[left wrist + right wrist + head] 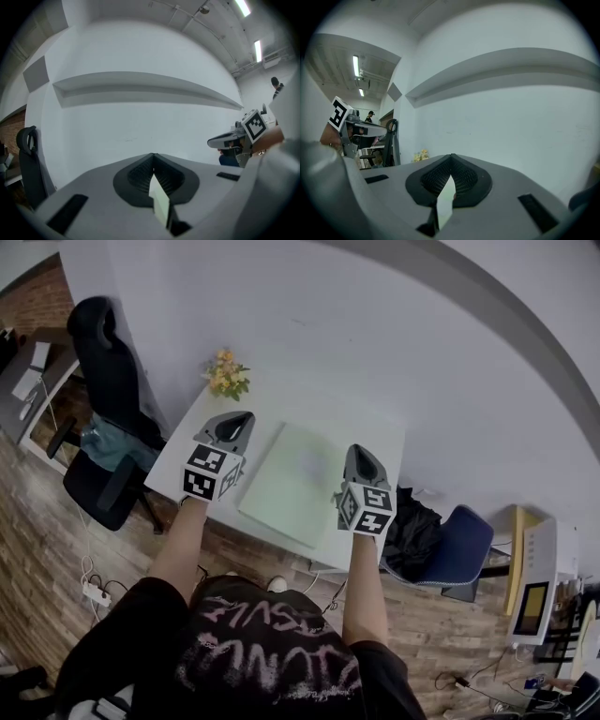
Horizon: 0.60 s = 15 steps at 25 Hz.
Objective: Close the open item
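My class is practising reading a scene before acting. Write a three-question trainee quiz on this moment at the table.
1. True or false: the left gripper and the right gripper both have jaws together, holding nothing.
2. Short answer: what stands at the table's far left corner?
3. The pale green item lies: A) standing on edge B) flat on the table C) clamped in the right gripper.
Key: 1 true; 2 yellow flowers; 3 B.

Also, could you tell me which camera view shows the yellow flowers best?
The head view shows them best. There the yellow flowers stand in plain sight at a far corner of the white table. The right gripper view shows them only small and blurred in the distance. The left gripper view does not show them at all.
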Motion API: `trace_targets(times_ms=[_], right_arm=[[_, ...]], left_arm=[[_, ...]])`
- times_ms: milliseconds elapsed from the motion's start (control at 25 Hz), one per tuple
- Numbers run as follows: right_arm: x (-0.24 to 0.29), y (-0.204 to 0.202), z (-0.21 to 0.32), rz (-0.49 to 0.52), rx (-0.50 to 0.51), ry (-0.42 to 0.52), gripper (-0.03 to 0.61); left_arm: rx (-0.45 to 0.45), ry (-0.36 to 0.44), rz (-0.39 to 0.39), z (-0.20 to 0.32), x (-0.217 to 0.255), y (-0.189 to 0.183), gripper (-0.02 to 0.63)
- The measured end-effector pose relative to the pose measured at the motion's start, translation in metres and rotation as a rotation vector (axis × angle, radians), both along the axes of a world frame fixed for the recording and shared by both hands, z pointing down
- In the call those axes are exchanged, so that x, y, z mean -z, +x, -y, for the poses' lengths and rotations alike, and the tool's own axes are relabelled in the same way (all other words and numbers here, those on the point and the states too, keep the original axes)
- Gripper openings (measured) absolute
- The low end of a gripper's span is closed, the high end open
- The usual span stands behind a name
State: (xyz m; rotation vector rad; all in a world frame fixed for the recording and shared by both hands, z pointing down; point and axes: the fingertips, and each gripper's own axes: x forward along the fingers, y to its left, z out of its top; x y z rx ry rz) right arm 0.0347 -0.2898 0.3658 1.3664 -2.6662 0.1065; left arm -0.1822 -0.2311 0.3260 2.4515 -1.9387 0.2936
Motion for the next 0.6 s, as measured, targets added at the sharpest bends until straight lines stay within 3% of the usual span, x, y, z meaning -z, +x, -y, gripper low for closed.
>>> trace_targets(times_ms=[600], right_arm=[[0.0013, 0.0023, -0.0012, 0.005, -0.012, 0.010, 0.008]], left_arm=[[-0.014, 0.001, -0.003, -0.0037, -0.0032, 0.0006, 0.002]])
